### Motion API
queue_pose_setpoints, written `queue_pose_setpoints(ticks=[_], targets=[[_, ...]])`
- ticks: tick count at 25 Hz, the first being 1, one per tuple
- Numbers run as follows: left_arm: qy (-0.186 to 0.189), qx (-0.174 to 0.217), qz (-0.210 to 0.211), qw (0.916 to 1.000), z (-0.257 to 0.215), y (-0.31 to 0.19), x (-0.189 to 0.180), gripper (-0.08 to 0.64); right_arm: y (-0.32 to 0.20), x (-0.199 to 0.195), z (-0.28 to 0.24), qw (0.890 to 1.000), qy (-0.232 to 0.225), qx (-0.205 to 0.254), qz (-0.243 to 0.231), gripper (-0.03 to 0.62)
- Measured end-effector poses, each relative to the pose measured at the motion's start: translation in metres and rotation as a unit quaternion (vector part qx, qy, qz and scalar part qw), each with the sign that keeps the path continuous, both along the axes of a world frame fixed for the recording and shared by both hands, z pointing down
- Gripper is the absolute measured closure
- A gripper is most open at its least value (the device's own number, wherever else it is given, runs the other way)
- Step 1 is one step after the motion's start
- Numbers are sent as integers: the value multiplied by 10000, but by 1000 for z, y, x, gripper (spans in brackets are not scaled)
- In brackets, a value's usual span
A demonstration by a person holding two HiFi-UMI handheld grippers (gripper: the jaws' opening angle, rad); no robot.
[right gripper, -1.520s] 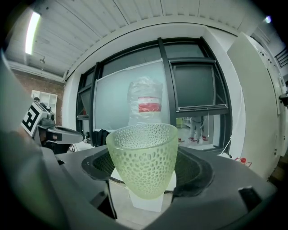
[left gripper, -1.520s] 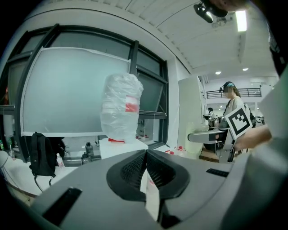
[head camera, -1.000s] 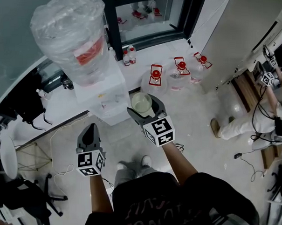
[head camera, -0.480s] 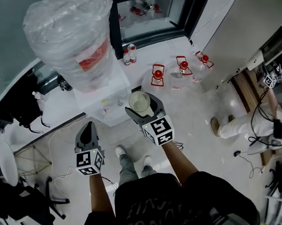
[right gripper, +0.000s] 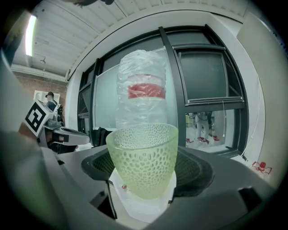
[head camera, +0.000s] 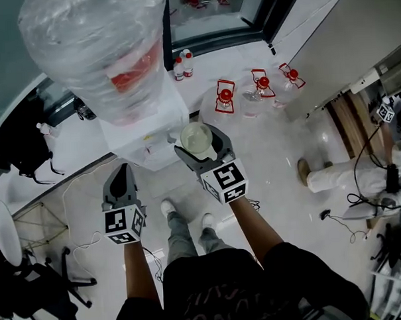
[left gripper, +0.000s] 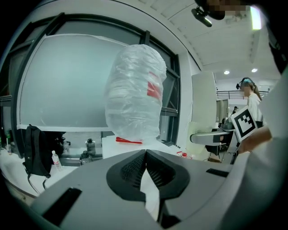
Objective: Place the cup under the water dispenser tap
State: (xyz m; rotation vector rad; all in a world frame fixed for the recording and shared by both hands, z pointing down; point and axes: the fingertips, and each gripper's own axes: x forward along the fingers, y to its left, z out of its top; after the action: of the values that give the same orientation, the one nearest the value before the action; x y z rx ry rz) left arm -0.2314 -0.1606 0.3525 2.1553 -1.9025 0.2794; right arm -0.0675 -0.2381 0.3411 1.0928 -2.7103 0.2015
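The right gripper (head camera: pixel 200 144) is clasping the pale green, dimpled translucent cup (right gripper: pixel 143 157) upright between wide-spread jaws, just in front of the white water dispenser (head camera: pixel 141 129). The left gripper (head camera: pixel 123 171) is hovering near that dispenser, its jaws pressed together on nothing.

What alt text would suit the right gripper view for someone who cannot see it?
A pale green, dimpled cup stands upright, gripped between the grey jaws of the right gripper. Behind it rises a large water bottle wrapped in clear plastic with a red label, before dark-framed windows.
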Motion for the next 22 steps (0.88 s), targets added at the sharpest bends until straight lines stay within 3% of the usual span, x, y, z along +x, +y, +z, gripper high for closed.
queue_pose_setpoints(ticks=[12, 22], targets=[[84, -213, -81, 9997, 51, -12, -3, 549, -3, -2, 53, 9995, 75, -295, -67, 199], [152, -523, -5, 9985, 121, -13, 8, 549, -3, 0, 117, 9982, -58, -599, 12, 199]])
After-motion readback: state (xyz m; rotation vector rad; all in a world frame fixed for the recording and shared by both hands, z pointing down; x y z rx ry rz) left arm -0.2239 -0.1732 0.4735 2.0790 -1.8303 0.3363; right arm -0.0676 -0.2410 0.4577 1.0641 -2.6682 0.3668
